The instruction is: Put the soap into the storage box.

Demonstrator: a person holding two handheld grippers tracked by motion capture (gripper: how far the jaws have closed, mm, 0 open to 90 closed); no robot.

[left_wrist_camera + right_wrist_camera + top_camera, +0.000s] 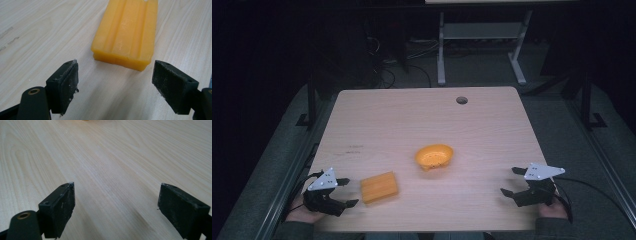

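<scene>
An orange ridged block [379, 187] lies flat near the table's front left; in the left gripper view the block [126, 32] sits just ahead of the jaws. My left gripper [347, 192] stands open right beside it, nothing between its jaws, seen close as the left gripper [115, 80]. An orange bowl [434, 156] rests at the table's middle. My right gripper [511, 181] is open at the front right, well apart from the bowl, and the right gripper [116, 206] faces bare wood.
The light wooden table [422, 120] has a round cable hole [461, 100] near its far edge. Beyond it stand the white legs of another desk [441, 50]. Dark floor and frame rails flank both sides.
</scene>
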